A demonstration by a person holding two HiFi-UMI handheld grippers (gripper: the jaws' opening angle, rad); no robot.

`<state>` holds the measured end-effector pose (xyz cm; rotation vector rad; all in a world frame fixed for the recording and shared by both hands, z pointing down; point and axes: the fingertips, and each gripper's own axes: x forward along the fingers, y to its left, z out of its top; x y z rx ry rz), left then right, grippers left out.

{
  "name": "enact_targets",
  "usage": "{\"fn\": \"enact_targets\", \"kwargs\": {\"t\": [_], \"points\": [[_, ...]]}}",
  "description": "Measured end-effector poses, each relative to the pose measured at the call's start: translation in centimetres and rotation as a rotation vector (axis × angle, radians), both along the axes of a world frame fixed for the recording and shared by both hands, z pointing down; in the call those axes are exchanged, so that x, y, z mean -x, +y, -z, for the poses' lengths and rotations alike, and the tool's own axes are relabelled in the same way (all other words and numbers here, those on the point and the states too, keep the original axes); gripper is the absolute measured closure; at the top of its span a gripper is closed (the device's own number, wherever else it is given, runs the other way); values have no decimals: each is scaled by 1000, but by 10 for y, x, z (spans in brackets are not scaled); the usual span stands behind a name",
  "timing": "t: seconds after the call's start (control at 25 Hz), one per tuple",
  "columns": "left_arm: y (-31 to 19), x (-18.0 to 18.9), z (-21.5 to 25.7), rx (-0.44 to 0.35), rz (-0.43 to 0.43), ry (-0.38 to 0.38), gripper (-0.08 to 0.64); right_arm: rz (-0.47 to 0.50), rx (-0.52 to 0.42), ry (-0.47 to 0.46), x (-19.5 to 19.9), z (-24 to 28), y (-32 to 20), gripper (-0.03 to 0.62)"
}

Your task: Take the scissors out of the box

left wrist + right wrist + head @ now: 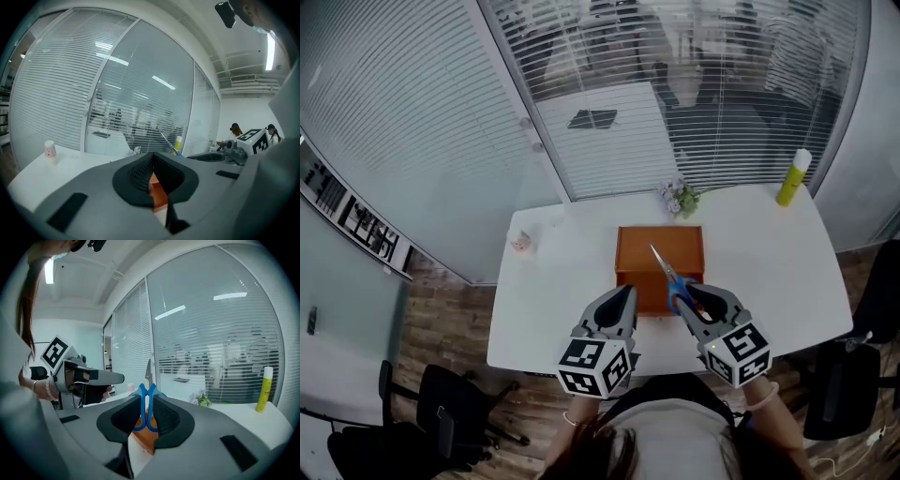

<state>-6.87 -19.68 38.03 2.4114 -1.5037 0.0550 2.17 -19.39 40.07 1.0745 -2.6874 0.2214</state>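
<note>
Room: glass walls (422, 141) hung with white slatted blinds; wood-plank floor (441, 328).

Floor, left: one black chair (441, 417), standing off the worktop's near-left corner.

Worktop (572, 309): white with rounded corners, its far edge against the glass.

On it, left to right:
- One small pale cup (521, 242), upright near the far-left corner, well apart from everything else.
- Left gripper (623, 294), grey, at the near edge just left of the box. Jaws pressed together with nothing between them.
- One orange-brown box (660, 251), open-topped, at the worktop's centre.
- One pair of scissors (668, 272) with blue handles. Blades closed, pointing away over the box's near right part. Handles are held in the right gripper; whether the pair is fully clear of the box cannot be told.
- Right gripper (694, 294), grey, at the box's near right corner. Jaws pinching the scissors' two handle loops.
- One small bunch of flowers (678, 198), at the far edge behind the box.
- One yellow bottle (793, 177) with a white cap, upright at the far-right corner.

Floor, right: one dark chair (848, 389).
</note>
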Motion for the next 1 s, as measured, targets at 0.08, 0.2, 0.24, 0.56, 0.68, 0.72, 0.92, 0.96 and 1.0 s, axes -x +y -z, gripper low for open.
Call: {"fn": "enact_targets", "kwargs": {"t": [0.08,0.2,0.24,0.56,0.68,0.72,0.92,0.96,1.0], "points": [[-1,1,2,-2,0,2,540,-4,-7,-4,0,4,-1,482],[-2,2,1,-2,-1,2,540,-8,-14,-3,0,5,-1,482],[-3,2,0,-1,0,3,540,-7,-17,-1,1,5,-2,482],[-13,1,3,-2,-10,2,540,-13,-32,-6,-1,13,-12,482],[-16,2,2,3,-11,2,540,-11,-29,-2,-1,13,-14,482],[-17,2,1,6,-11,2,540,-9,-28,-2,-1,13,-15,482],[-27,3,-2,13,-7,2,540,-7,-24,-2,-1,13,-24,482],[-29,4,-2,13,-7,2,540,-6,-25,0,-1,13,-26,482],[-31,4,-2,14,-6,2,540,-4,-25,2,-1,13,-29,482]]}}
